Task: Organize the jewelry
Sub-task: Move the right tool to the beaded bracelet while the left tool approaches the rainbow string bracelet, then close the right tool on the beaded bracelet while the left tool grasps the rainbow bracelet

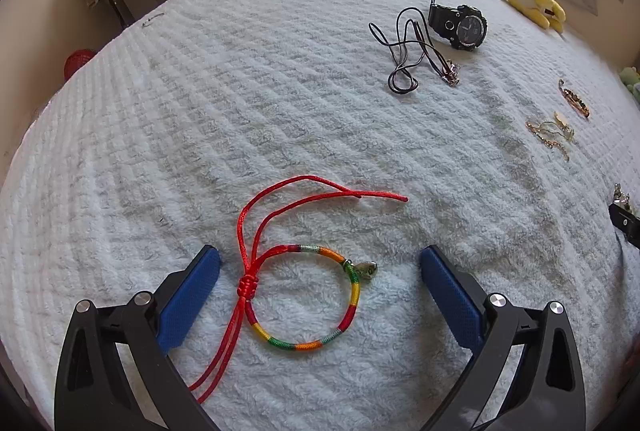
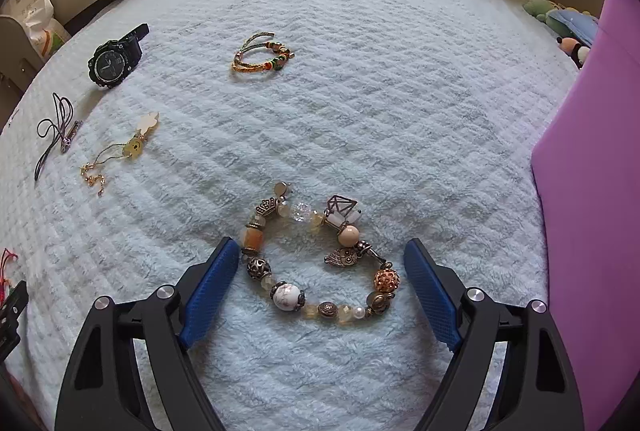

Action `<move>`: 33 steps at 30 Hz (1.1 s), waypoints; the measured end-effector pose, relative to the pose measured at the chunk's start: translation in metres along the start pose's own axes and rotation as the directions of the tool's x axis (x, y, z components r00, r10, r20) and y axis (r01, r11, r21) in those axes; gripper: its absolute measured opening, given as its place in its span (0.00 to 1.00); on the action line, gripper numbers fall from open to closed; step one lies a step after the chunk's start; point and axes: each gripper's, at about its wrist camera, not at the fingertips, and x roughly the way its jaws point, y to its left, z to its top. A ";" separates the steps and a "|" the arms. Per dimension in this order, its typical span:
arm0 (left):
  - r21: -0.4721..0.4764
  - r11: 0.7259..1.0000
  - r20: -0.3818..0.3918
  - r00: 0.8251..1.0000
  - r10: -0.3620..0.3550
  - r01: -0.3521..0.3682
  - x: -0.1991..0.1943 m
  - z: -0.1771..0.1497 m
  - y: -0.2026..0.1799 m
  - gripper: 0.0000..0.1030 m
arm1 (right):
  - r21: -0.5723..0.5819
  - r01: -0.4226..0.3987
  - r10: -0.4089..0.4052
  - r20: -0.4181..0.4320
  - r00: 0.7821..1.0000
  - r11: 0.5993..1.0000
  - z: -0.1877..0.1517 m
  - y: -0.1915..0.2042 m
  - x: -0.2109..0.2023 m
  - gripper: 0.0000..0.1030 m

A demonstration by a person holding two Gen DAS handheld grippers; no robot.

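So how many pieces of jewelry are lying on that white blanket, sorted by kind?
Bracelets: 4: red cord bracelet, beaded charm bracelet, braided orange bracelet, gold chain bracelet
Cord necklaces: 1: black cord necklace
Watches: 1: black watch
Total: 6
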 end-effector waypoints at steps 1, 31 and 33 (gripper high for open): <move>0.000 1.000 0.000 1.000 -0.001 0.001 0.000 0.000 0.000 0.94 | -0.002 0.002 -0.002 0.002 1.000 1.000 -0.001 0.000 -0.001 0.78; 0.073 0.995 0.019 0.998 -0.066 0.065 -0.022 -0.011 -0.007 0.53 | -0.016 -0.014 0.014 0.007 1.000 1.000 -0.009 0.011 -0.015 0.51; 0.093 0.993 0.017 0.997 -0.074 0.073 -0.026 -0.013 -0.010 0.42 | -0.008 -0.015 0.015 0.005 1.000 1.000 -0.009 0.011 -0.016 0.49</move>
